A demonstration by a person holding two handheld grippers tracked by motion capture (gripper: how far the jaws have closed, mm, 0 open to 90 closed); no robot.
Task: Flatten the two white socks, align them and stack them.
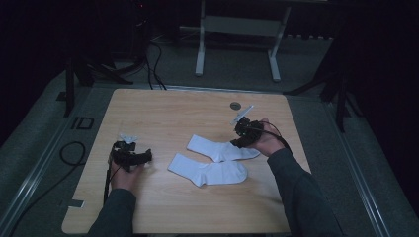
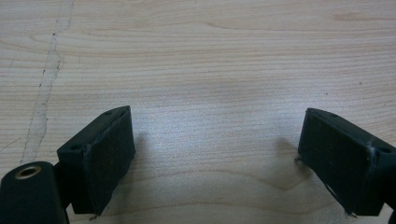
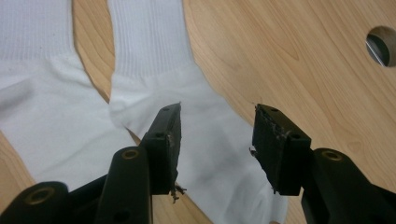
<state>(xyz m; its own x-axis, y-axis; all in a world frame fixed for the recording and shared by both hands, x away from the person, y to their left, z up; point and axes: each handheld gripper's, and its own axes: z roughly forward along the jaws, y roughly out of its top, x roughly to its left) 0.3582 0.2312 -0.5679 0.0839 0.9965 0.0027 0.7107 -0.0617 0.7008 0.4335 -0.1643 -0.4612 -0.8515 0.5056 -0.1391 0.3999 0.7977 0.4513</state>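
Two white ribbed cotton socks lay side by side near the middle of the pale wooden table, the far sock just beside the near sock. The right gripper hung over the far sock's toe end, jaws spread, gripping nothing. The left gripper stood spread wide over bare wood, well apart from both.

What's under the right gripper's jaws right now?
The toe end of one white sock lies beneath the open right gripper, flat on the wooden table. The tabletop under the sock is hidden.
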